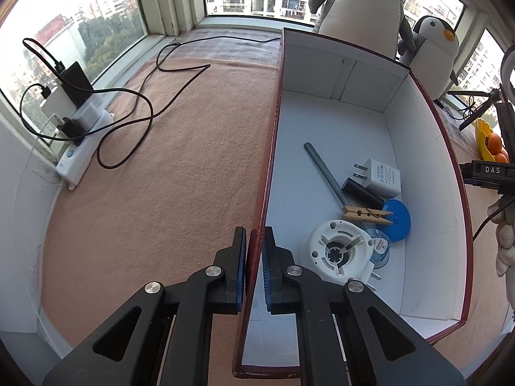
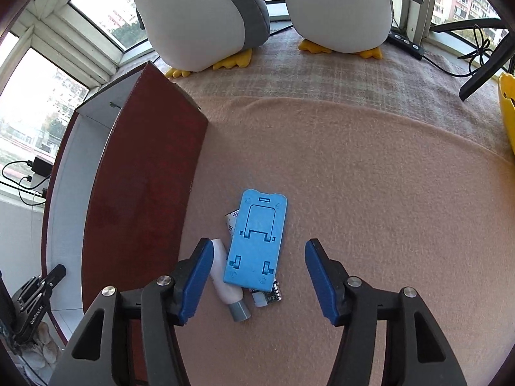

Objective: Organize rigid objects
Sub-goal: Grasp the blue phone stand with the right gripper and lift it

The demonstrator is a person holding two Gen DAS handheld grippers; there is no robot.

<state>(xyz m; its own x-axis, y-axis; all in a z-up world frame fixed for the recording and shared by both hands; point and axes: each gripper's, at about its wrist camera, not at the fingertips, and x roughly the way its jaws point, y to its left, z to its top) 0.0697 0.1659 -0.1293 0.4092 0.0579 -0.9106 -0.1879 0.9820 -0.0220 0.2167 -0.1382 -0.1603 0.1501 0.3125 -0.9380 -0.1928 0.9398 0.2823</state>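
Both my grippers work: left gripper [image 1: 254, 257] clamps the box wall [image 1: 257, 241]; right gripper [image 2: 257, 276] fingers gape around the blue stand [image 2: 257, 241]; "DAS" label [image 1: 492, 170] far right.

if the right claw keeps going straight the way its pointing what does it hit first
Most likely the blue phone stand, which lies flat on the blanket between the open jaws of the right claw. The white tube beside it lies close to the left finger, so depth is uncertain.

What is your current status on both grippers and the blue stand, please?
Left gripper shut on box wall. Right gripper open over blue stand, not gripping. White tube beside its left finger, partly under stand.
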